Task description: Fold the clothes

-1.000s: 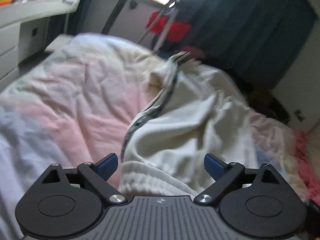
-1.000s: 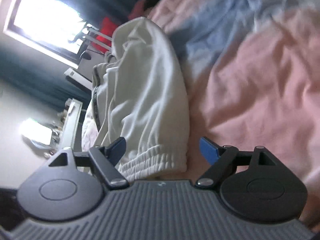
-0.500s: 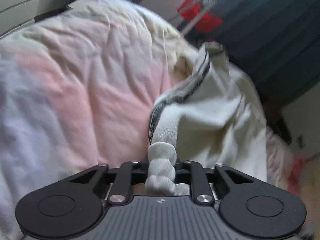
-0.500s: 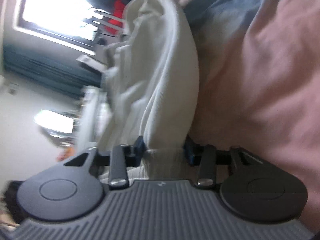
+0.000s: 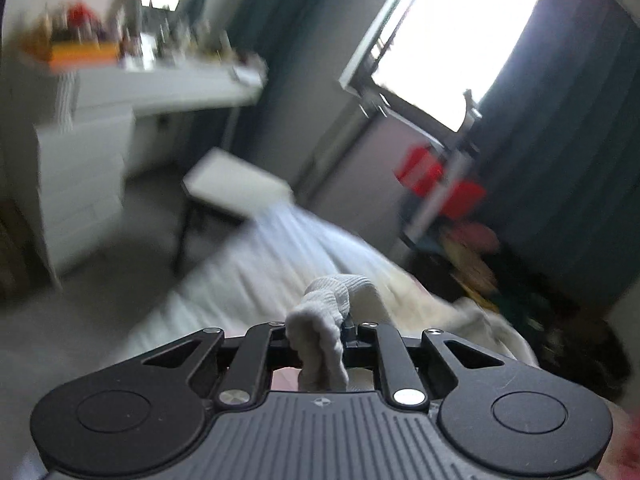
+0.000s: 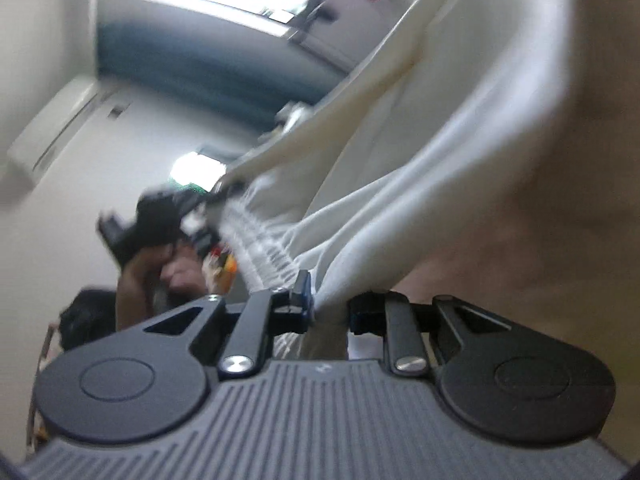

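left tool (image 5: 316, 330): jaws drawn together on a bunched knob of the ribbed waistband of the cream-white sweat trousers (image 5: 320, 320). right tool (image 6: 330, 308): jaws pinched on a thinner gather of the same trousers (image 6: 400, 184) at the elastic band. both grips look firm, no slack between the pads.

where the garment is — its band end is held up off the pale pink-and-white quilted bed (image 5: 260, 272), and in the right view the cloth hangs away from the tools in a long curved sheet. the right view also catches the left tool (image 6: 152, 224) far left across the stretched waistband, so the two tools are well apart along the band. both views are blurred; the leg ends are not visible.

judgement: the step in hand is the lift-and-shake to open the trousers flat before the first fold.

how to do it well:
- keep both tools level so the band stays taut and straight
- raise until the legs hang free of the quilt; cannot tell yet if they do
- lay down far end first, then draw toward the near edge so the cloth settles without creases
- do not release either grip until the legs lie flat — the left bunch is thick and may roll out unevenly

background: blurred white counter (image 5: 172, 84) far left, bright window (image 5: 452, 40), red item on a rack (image 5: 436, 176).
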{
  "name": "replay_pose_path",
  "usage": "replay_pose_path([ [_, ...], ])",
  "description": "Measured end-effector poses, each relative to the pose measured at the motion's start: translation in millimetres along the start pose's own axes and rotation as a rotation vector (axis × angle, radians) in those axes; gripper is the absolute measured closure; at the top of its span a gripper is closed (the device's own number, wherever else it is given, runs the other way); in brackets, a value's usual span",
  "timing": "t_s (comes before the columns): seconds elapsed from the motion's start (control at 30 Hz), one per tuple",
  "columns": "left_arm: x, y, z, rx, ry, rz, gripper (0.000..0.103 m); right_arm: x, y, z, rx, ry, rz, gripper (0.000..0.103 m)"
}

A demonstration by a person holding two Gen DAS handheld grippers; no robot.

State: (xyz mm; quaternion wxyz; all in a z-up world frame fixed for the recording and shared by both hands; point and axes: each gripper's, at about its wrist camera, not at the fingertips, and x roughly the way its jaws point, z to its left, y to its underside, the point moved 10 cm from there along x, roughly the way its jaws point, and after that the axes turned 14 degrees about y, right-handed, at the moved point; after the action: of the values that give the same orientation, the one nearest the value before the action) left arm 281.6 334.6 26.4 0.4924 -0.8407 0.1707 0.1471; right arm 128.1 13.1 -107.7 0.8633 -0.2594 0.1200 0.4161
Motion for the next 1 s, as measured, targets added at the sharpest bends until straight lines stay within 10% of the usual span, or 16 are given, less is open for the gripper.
replay_pose_path([
  [0.17,46,-52,57,0.124,-0.176,-0.036,0.089,110,10,42,-0.009,-0.04,0.136,0.082],
  [0.4,121,-18,123,0.108,-0.274,0.075,0.086,192,23,35,-0.088,0.027,0.294,0.081],
  [0.57,112,-11,131,0.108,-0.258,0.1,0.05,183,16,61,-0.273,0.091,0.275,0.072],
  [0.67,90,-10,114,0.156,-0.247,0.078,0.021,164,12,76,-0.375,0.096,0.241,0.036],
  [1.0,-5,23,-16,0.318,-0.122,-0.017,0.013,8,-44,107,-0.641,0.175,-0.208,0.022],
])
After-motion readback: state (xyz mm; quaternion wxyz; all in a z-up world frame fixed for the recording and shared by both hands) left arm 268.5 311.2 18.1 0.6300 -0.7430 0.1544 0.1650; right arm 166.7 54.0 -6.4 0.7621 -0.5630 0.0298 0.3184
